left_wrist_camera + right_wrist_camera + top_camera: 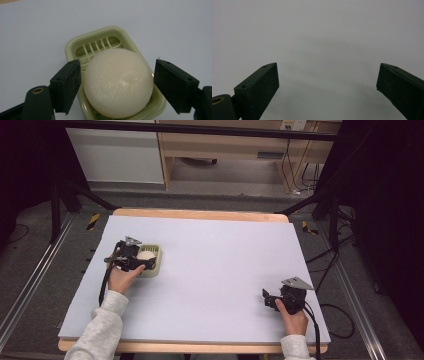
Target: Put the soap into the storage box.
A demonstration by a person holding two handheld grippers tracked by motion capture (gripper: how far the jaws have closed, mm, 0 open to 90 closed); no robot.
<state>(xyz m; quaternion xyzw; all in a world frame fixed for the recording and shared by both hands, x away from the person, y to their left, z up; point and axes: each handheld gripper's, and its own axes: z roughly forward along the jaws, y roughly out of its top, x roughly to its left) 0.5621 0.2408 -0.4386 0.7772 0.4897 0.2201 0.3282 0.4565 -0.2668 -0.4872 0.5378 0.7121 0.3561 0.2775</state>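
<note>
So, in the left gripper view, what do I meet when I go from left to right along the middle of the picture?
Left jaw of the left tool → round white soap, lying in the pale green dish → right jaw, each jaw a small gap off the soap.

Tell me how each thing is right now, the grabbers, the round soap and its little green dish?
Left gripper: open, a jaw on each side of the soap, small gaps showing.
Right gripper: open, holding nothing, over bare table.
Soap: whole, round, sitting in the dish.
Soap dish: upright on the table, slatted bottom, soap inside.
Table: flat, pale cover.
</note>
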